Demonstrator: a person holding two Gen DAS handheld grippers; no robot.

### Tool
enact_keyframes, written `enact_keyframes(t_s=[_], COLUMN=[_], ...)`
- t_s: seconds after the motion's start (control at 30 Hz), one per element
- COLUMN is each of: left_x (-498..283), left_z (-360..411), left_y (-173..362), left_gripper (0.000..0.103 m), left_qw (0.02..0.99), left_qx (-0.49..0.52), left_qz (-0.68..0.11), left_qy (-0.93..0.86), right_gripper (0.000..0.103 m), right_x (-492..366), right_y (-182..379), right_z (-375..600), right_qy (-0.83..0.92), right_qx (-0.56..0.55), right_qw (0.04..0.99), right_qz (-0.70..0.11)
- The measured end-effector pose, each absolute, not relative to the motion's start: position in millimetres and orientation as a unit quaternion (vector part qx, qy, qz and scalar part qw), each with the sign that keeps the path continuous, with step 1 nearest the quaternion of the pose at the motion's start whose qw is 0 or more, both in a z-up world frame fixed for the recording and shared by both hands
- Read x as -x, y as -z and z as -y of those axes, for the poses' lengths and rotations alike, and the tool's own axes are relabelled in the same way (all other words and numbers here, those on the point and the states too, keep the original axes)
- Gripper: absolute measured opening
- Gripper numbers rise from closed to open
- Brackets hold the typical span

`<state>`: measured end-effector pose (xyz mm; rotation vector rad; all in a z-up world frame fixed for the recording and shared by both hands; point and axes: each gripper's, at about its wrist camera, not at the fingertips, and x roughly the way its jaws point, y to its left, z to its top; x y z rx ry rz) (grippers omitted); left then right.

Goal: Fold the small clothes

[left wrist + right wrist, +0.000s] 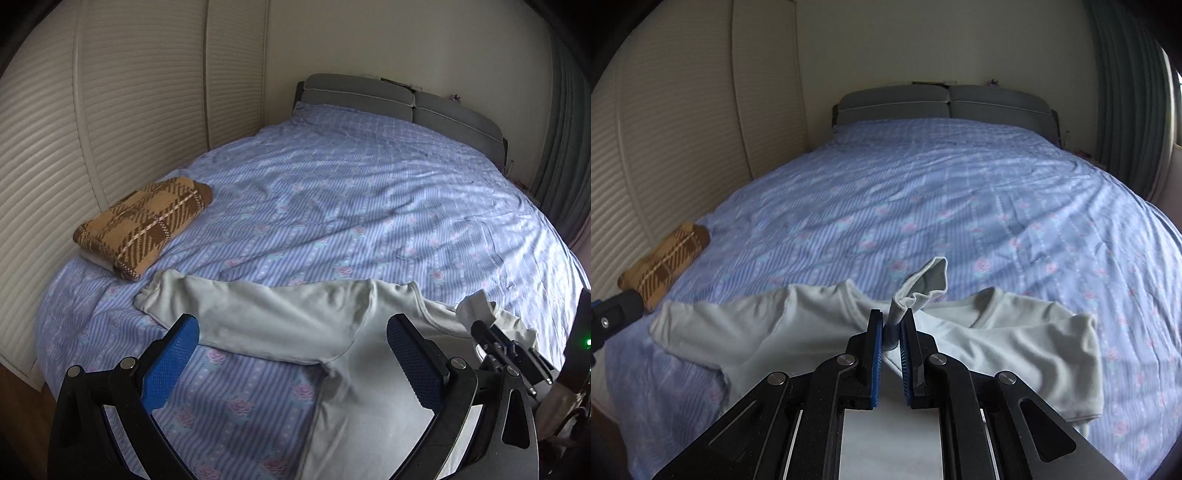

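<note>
A: Left view: the left gripper [291,362] is hanging wide open, gripping nothing, over the pale shirt [280,317] lying at the bed's [332,184] near edge.

B: Right view: the right gripper [891,328] is pinching the shirt's sleeve [923,284], fingers [875,332] nearly touching.

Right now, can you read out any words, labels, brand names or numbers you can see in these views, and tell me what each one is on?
None: no readable text in either view.
The pale shirt, plaid folded cloth, floral bedsheet, left gripper and right gripper show no lettering.
Small items above the headboard are too small to read.
</note>
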<state>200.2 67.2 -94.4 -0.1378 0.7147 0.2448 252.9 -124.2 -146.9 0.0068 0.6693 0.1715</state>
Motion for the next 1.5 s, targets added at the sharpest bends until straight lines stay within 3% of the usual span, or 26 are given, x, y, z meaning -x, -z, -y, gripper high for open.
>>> enact_keyframes(t_s=[0.33,0.5,0.77,0.87,0.97,1.1,1.4,1.5], left_x=[-200,-202,-219,-236,-255,-281,-313,-315], left_z=[-93,-88,-47,-24,-3,17,26,25], left_y=[113,116,125,132,142,160,200,208], left_gripper=[0.103,0.103,0.103,0.095,0.081,0.079,0.063,0.054], left_qw=[0.918,0.919,0.922,0.920,0.915,0.905,0.883,0.877], left_qx=[0.076,0.079,0.076,0.066,0.050,0.034,0.032,0.036], left_qz=[-0.370,-0.374,-0.380,-0.384,-0.392,-0.412,-0.455,-0.464], left_qy=[-0.121,-0.100,-0.003,0.042,0.077,0.103,0.113,0.117], right_gripper=[0.013,0.047,0.052,0.052,0.052,0.052,0.052,0.052], right_x=[-263,-252,-228,-218,-216,-219,-230,-227], right_y=[192,185,154,144,139,145,164,165], right_z=[80,95,153,181,205,236,248,246], right_qy=[-0.127,-0.125,-0.081,-0.041,0.005,0.050,0.062,0.064], right_qx=[0.004,-0.015,-0.064,-0.080,-0.088,-0.122,-0.141,-0.131], right_qw=[0.909,0.915,0.933,0.940,0.942,0.936,0.929,0.932], right_qz=[-0.397,-0.383,-0.346,-0.330,-0.323,-0.326,-0.335,-0.332])
